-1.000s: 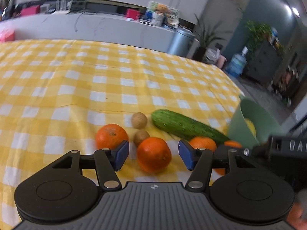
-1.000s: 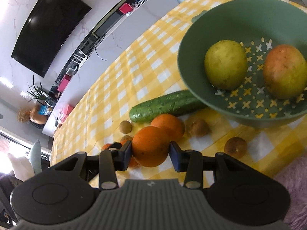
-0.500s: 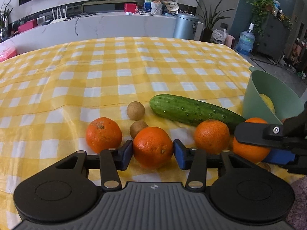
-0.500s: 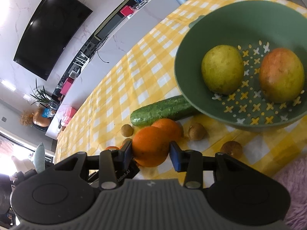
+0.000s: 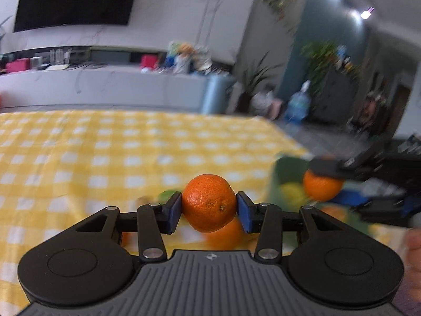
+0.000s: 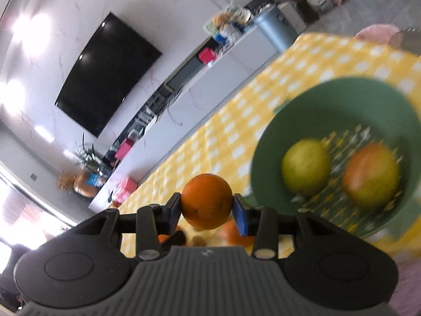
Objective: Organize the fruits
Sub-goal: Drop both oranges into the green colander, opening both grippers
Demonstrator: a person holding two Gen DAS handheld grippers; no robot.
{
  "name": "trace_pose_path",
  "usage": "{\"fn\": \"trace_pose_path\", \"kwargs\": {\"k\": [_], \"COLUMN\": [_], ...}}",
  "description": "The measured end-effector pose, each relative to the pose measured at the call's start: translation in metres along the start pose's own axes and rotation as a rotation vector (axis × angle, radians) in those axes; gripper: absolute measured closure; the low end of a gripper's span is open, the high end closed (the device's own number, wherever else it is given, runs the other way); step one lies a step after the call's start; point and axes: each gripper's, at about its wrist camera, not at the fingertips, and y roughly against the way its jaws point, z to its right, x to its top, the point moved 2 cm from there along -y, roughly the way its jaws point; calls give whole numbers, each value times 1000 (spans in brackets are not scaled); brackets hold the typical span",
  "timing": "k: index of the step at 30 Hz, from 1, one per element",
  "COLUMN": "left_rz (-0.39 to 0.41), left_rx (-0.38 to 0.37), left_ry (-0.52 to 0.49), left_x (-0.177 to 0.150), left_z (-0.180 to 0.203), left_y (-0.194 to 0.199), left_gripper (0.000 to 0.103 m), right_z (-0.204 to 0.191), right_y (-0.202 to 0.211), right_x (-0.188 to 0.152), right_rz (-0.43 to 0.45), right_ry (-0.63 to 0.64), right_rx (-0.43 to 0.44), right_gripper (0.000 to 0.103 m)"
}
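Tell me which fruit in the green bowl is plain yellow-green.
The rounder one, nearer the right gripper; its neighbour shows a red-orange blush.

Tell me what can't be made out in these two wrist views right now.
- Left wrist view: motion blur smears the green bowl and its contents; the fruit on the tablecloth behind the left gripper and its orange is mostly hidden.
- Right wrist view: the right gripper and its held orange cover the fruit lying below, so it can't be counted.
- The cucumber is not recognisable in either view.

A home: wall television (image 6: 105, 73), houseplants (image 5: 259, 79), checked tablecloth (image 5: 105, 152).
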Motion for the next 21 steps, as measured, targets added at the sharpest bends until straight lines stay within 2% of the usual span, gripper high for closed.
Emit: {"fn": "trace_pose_path", "kwargs": {"k": [2,5,8,11,13,15,18,21], "left_rz": [0,-29,-62,-106,-127,-135,-147,-180], "left_rx": [-68,-128,-192,-269,-285,-266,-257,-276], "left_ry": [27,25,28,81,90,65,51,39], "left_x": [5,9,10,7,5,2,0,2], "left_z": [14,35,53,59,59,61,63,65], "left_y": [2,-5,-18,-34,-42,-48,-55,-66], "left_gripper": [53,53,53,53,53,53,53,53], "right_z": [14,34,53,67,71,71,67,70], "right_y": [12,26,33,34,35,36,36,36], "right_x": [7,15,17,17,15,14,15,15], "right_rz": [34,76,69,36,18,6,-3,-1], "right_ry": [-32,-64,-111,-144,-150,-147,-136,-165], "right_rx": [-17,-68,-123,-159,-165,-166,-184,-158], "right_gripper": [64,63,63,63,63,62,52,48]}}
